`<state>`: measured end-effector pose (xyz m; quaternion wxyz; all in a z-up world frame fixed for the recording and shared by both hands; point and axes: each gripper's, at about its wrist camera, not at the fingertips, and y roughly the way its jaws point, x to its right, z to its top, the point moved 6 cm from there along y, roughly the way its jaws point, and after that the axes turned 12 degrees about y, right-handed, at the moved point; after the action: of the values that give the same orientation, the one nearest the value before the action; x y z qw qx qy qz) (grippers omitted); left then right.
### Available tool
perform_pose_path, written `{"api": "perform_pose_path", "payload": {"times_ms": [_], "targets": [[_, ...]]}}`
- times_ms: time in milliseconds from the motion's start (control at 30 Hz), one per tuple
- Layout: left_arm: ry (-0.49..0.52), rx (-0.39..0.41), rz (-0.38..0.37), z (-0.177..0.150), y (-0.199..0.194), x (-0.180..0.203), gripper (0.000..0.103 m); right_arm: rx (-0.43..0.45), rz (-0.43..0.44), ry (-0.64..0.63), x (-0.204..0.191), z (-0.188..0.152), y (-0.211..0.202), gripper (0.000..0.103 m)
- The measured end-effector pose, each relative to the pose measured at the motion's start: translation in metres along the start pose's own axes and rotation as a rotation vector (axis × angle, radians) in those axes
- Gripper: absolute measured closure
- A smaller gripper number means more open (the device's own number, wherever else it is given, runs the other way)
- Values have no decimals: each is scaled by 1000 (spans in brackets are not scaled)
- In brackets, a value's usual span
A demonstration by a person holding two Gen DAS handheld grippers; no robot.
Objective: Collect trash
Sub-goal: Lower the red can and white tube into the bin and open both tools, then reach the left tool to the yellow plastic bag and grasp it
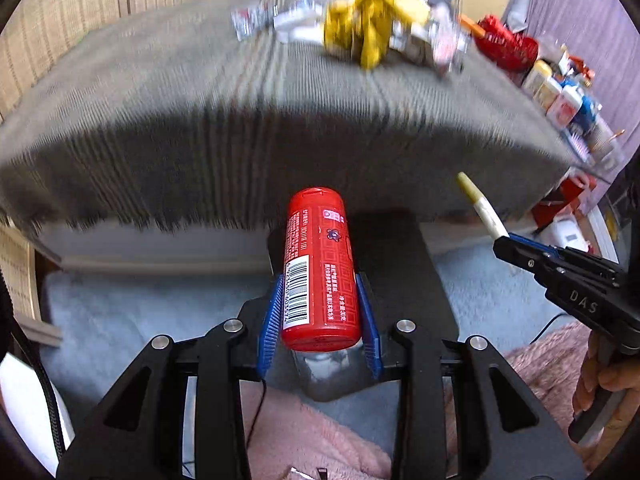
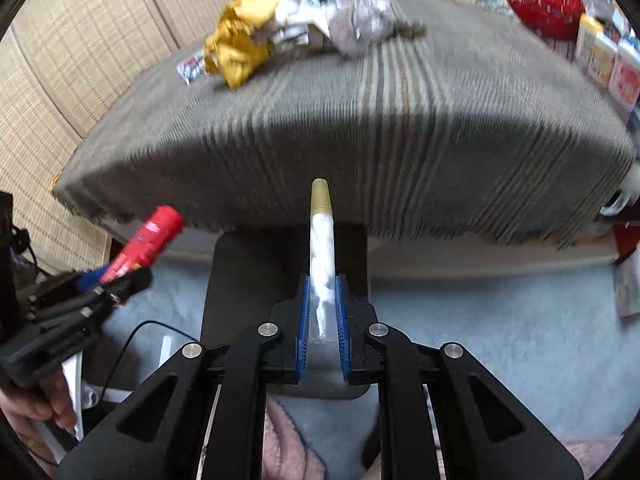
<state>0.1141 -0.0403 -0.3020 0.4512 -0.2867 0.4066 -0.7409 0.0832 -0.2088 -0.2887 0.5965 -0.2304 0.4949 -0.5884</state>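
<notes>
left wrist: left gripper (image 1: 320, 312) clamped around red bottle (image 1: 319, 268), over black bin (image 1: 404, 264); striped table (image 1: 200, 120) bears yellow wrapper (image 1: 368, 28) | right wrist: right gripper (image 2: 322, 320) pinches gold-capped tube (image 2: 321, 248); pale blue carpet (image 2: 500, 332), woven screen (image 2: 80, 40).

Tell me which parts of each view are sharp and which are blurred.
Left wrist view: red bottle in the left gripper is crisp; striped cloth and yellow wrapper smear. Right wrist view: clear tube in the right gripper is sharp; the cloth streaks, edges bend.
</notes>
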Motion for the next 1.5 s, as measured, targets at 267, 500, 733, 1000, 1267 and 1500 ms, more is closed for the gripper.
{"api": "perform_pose_path", "payload": {"times_ms": [267, 500, 733, 1000, 1267, 1500], "targets": [[16, -65, -15, -28, 58, 23, 70, -103, 46, 65, 12, -25, 56, 89], [10, -115, -55, -43, 90, 31, 69, -139, 27, 68, 17, -27, 74, 87], [10, -106, -33, -36, 86, 28, 46, -140, -9, 88, 24, -24, 77, 62], [5, -56, 31, -28, 54, 12, 9, -4, -86, 59, 32, -7, 50, 4], [-23, -1, 50, -7, 22, 3, 8, 118, -122, 48, 34, 31, 0, 3], [-7, 62, 61, 34, -6, 0, 8, 235, -80, 71, 24, 75, -44, 3]]}}
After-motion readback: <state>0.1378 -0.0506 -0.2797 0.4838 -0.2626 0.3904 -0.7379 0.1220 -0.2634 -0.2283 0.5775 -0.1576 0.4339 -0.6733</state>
